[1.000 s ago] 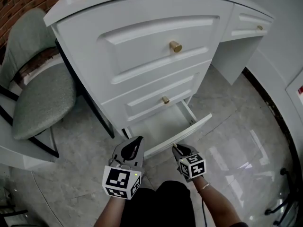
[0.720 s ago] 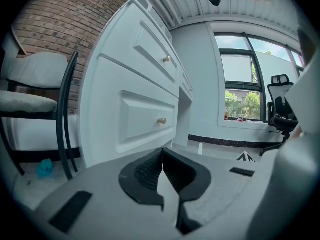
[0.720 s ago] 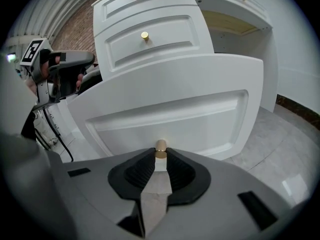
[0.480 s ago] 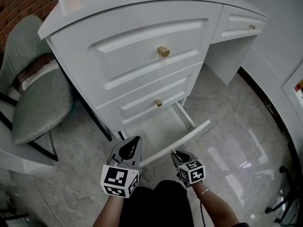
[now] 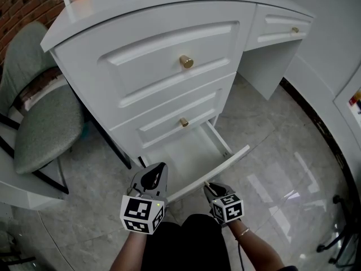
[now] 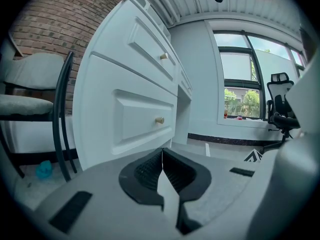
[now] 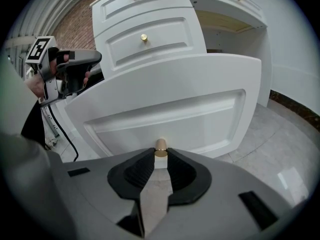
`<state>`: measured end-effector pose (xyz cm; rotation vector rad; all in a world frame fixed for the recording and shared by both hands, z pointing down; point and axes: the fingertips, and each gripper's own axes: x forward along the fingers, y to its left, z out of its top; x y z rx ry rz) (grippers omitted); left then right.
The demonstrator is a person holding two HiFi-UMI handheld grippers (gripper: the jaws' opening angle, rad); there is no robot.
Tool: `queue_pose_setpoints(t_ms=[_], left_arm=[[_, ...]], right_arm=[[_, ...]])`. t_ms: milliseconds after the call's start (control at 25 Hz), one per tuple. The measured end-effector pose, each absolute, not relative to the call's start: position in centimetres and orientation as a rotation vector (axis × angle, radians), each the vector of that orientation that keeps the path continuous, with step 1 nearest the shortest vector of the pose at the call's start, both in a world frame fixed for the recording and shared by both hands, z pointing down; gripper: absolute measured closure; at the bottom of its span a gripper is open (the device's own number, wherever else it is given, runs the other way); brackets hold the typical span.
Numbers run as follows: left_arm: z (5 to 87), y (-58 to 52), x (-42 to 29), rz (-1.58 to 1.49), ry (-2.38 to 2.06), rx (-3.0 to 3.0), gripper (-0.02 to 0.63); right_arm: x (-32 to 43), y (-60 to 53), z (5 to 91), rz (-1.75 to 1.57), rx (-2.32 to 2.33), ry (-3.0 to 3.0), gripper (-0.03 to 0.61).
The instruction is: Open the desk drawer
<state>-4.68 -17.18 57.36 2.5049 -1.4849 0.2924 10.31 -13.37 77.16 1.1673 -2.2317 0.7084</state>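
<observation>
The white desk's bottom drawer point(image 5: 223, 165) stands pulled out over the floor, its inside point(image 5: 186, 148) bare. In the right gripper view its panelled front point(image 7: 190, 109) fills the middle, with the small brass knob point(image 7: 160, 147) at the tips of my right gripper point(image 7: 160, 156). The pads sit against both sides of the knob while the jaws are opening. In the head view that gripper point(image 5: 207, 186) is at the drawer's front edge. My left gripper point(image 5: 152, 174) hangs left of the drawer, shut and empty point(image 6: 162, 156).
Two closed drawers with brass knobs point(image 5: 186, 61) point(image 5: 184, 122) sit above the open one. A grey padded chair point(image 5: 39, 117) stands to the left. Marble floor point(image 5: 282, 168) spreads to the right, with an office chair point(image 6: 280, 109) by the far window.
The bottom drawer has slid a little further out toward me with the right gripper at its knob. The left gripper has stayed where it was.
</observation>
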Motion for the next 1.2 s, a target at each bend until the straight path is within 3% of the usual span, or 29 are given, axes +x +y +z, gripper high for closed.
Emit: queue_pose_setpoints(t_ms=[360,1200], left_arm=[[57.3,-17.4,-4.7,0.281,-1.481,2.511,0.603],[55.4,-17.2,-5.7,0.326,-1.498,2.535,0.603]], right_arm=[[11.6,-12.1,74.1,0.732,1.275,-2.251,0.534],[9.2,-15.8,56.2,0.528,1.471,-2.603,0.571]])
